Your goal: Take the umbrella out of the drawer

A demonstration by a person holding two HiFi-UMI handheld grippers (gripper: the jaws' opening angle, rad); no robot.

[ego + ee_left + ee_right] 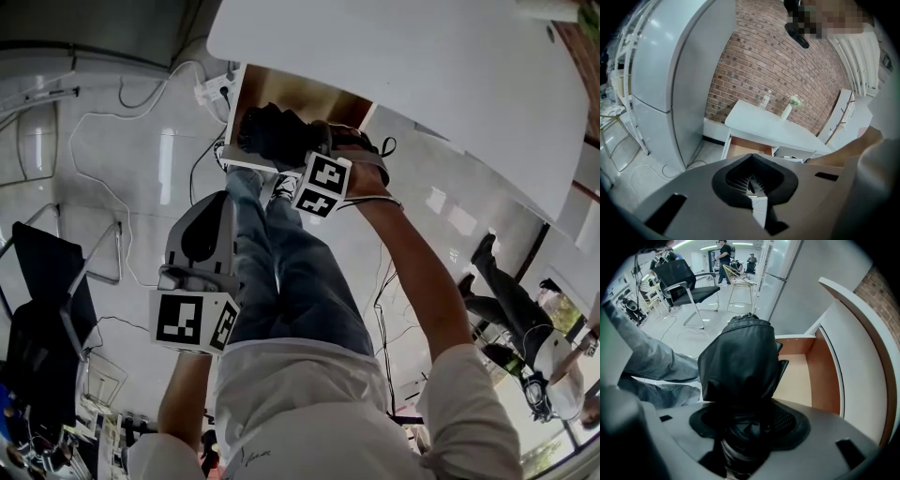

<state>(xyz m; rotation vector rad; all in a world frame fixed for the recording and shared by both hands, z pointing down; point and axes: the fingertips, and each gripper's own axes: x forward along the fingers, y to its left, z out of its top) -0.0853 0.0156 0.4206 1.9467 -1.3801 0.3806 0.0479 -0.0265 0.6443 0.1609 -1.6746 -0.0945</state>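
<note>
Black folded umbrella (740,357) is pinched in the right tool (745,430), its long axis running straight out along the jaws. It is held over the open drawer (808,380) below the white worktop (403,84). I'd judge a pull back toward the person along that axis would clear it. The left tool (751,186) hangs well apart, jaws pressed together on nothing.

White bench (759,125): 1 white vase (787,113) with flowers, 1 small upright item (765,101) just beside it. 1 drawer (746,150) open underneath. Glossy white floor (122,169): loose cables (94,117), 1 power strip (214,89).
</note>
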